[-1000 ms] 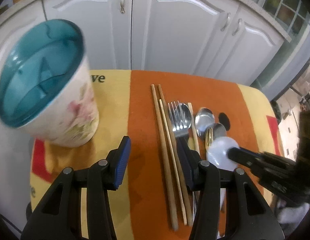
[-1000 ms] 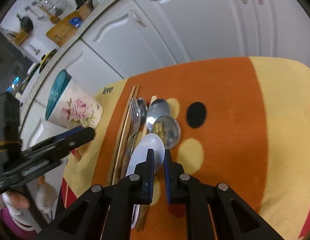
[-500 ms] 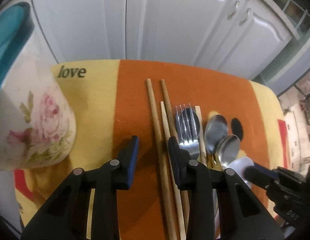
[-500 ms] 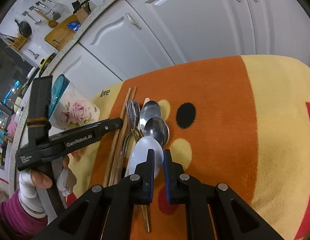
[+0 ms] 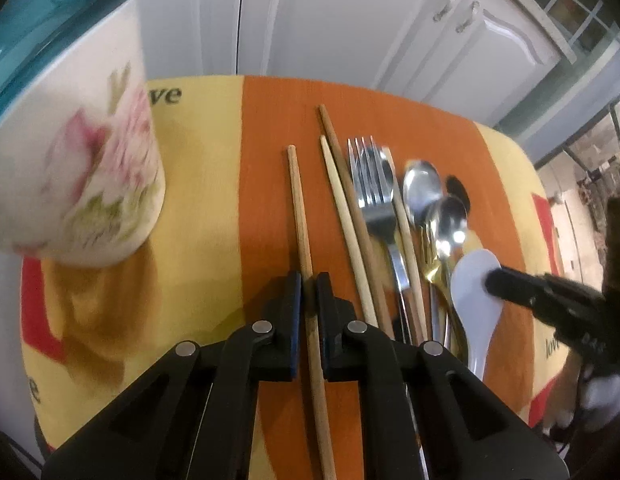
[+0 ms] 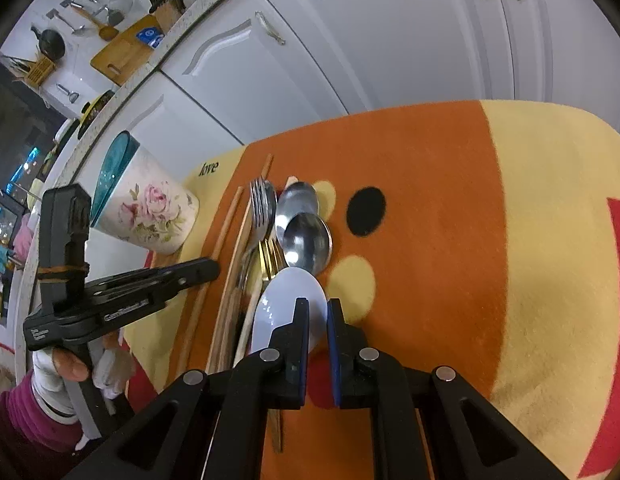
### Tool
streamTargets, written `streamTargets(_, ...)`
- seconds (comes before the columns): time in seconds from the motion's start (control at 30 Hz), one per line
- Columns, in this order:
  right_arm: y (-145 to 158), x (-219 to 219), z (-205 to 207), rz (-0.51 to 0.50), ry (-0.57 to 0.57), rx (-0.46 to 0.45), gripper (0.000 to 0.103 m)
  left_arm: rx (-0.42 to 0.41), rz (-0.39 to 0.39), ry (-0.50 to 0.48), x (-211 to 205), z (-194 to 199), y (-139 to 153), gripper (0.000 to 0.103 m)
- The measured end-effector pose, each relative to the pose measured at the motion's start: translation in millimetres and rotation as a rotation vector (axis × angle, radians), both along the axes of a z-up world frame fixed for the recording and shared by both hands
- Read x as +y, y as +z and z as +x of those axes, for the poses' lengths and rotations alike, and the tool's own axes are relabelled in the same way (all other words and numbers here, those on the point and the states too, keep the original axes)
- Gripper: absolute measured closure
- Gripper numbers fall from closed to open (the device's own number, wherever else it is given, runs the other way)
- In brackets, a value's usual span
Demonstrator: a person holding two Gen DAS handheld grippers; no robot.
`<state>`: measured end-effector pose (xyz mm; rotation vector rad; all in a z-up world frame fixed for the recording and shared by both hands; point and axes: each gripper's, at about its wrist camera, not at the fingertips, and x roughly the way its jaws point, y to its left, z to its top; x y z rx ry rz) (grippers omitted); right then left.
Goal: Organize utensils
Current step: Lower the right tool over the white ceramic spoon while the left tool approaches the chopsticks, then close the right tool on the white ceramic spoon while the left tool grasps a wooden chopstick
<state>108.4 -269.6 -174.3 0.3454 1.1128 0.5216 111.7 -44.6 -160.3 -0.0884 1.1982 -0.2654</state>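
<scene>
1. The leftmost chopstick (image 5: pixel 299 208) is lying on the orange band of the cloth (image 5: pixel 265 128), now pulled a little apart from the rest of the row. A second ago it was lying tight against its neighbours, with the left gripper (image 5: pixel 308 286) spread wide above them.
2. That gripper has come down and its jaws are closing on this chopstick, which is sitting between the pads; by my reading the pick-up is beginning.
3. The floral cup (image 5: pixel 73 160), the likely holder, is standing upright on the yellow part of the cloth, to the left and well apart from the row.
4. The right gripper (image 6: pixel 318 312) is keeping its place, jaws pressed nearly together over the white spoon (image 6: pixel 289 304); whether it is pinching the bowl's edge I cannot tell.
5. Two more chopsticks (image 5: pixel 342 200), a fork (image 5: pixel 370 184) and two steel spoons (image 5: pixel 422 188) are lying packed just beside each other, so the lifting chopstick's far end could be dragging against them.
6. White cabinet doors (image 5: pixel 310 20) are standing behind, not obstructing.
</scene>
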Motion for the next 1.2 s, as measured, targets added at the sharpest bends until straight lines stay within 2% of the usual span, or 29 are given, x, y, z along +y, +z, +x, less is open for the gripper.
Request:
streamTargets(0.07, -3.4, 0.4, 0.3, -0.002, 0.01, 0.019, 0.094, 0.01, -0.005, 0.009, 1.7, -4.7, 2.4, 0.097)
streamTargets(0.13, -5.4, 2.4, 1.7, -0.031, 0.013, 0.02, 0.092, 0.007, 0.001, 0.02, 0.9, 0.1, 4.8, 0.093)
streamTargets(0.17, -5.4, 3.5, 2.0, -0.03, 0.018, 0.016, 0.09, -0.01, 0.016, 0.021, -1.0, 3.7, 6.8, 0.09)
streamTargets(0.2, -4.9, 4.1, 2.5, -0.027, 0.021, 0.015, 0.089, -0.02, 0.027, 0.022, -3.6, 6.1, 7.6, 0.081)
streamTargets(0.23, -4.3, 5.2, 3.7, -0.018, 0.029, 0.013, 0.082, -0.032, 0.036, 0.023, -5.6, 8.6, 9.0, 0.075)
streamTargets(0.27, -3.7, 6.0, 4.9, -0.009, 0.037, 0.01, 0.074, -0.039, 0.039, 0.023, -7.5, 12.1, 9.3, 0.075)
streamTargets(0.3, -3.3, 6.7, 6.3, -0.005, 0.043, 0.004, 0.071, -0.044, 0.052, 0.027, -9.5, 16.5, 8.3, 0.075)
streamTargets(0.53, -5.9, 9.8, 18.3, 0.014, 0.094, -0.028, 0.071, -0.056, 0.117, 0.036, -23.7, 38.7, 2.3, 0.075)
streamTargets(0.6, -6.7, 11.4, 19.8, 0.009, 0.11, -0.032, 0.076, -0.062, 0.135, 0.02, -27.1, 40.4, 1.7, 0.076)
streamTargets(0.67, -6.3, 13.3, 17.7, -0.022, 0.134, -0.037, 0.091, -0.057, 0.125, 0.003, -29.1, 42.9, 1.7, 0.095)
streamTargets(0.77, -1.1, 10.0, 7.4, 0.003, 0.14, -0.041, 0.099, -0.034, 0.078, -0.004, -27.0, 39.4, 2.5, 0.098)
streamTargets(1.1, 35.7, 5.8, -23.9, 0.003, 0.101, -0.133, 0.101, -0.117, -0.059, 0.012, -13.0, 9.7, 50.9, 0.099)
streamTargets(1.2, 37.1, 12.0, -24.3, -0.06, 0.096, -0.139, 0.101, -0.149, -0.06, 0.015, -11.3, 0.1, 64.2, 0.099)
